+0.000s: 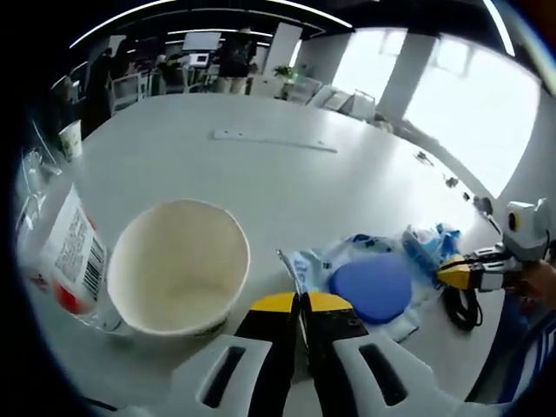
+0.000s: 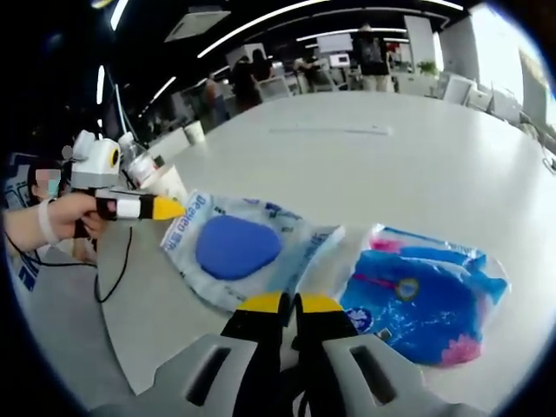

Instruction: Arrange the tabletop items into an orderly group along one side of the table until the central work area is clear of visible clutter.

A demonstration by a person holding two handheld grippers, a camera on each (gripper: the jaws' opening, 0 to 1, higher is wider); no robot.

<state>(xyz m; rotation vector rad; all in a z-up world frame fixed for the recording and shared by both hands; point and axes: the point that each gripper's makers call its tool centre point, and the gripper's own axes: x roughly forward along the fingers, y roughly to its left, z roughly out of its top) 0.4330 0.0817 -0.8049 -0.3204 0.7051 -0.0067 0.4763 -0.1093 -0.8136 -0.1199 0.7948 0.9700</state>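
Both hand-held grippers hang low over the near edge of the white table (image 1: 287, 174), each with its yellow-tipped jaws pressed together and nothing between them.

In the left gripper view, the left hand-held gripper (image 1: 301, 302) sits just near of a gap between a paper cup (image 1: 178, 265) to its left and a clear packet (image 1: 369, 282) with a blue pad inside to its right. A bottle (image 1: 65, 261) lies on its side touching the cup's left wall. A second, blue printed packet (image 1: 426, 243) lies just beyond the clear one, and a long strip (image 1: 274, 141) rests far across the table. The right hand-held gripper (image 1: 447, 274) comes in from the right, beside the blue packet.

In the right gripper view, the right hand-held gripper (image 2: 289, 303) is just near of the clear packet's (image 2: 239, 248) edge, with the blue packet (image 2: 426, 291) close on its right. The left hand-held gripper (image 2: 174, 208) points in from the left, its tip at the clear packet's far-left corner.

The likely step is pulling the packets toward the cup and bottle so everything bunches on one side. To do it well, open the jaws first, then pinch a flat film edge rather than the bulging pad, since thin plastic slips and crumples. Slide low and slowly so the light cup is not knocked over.
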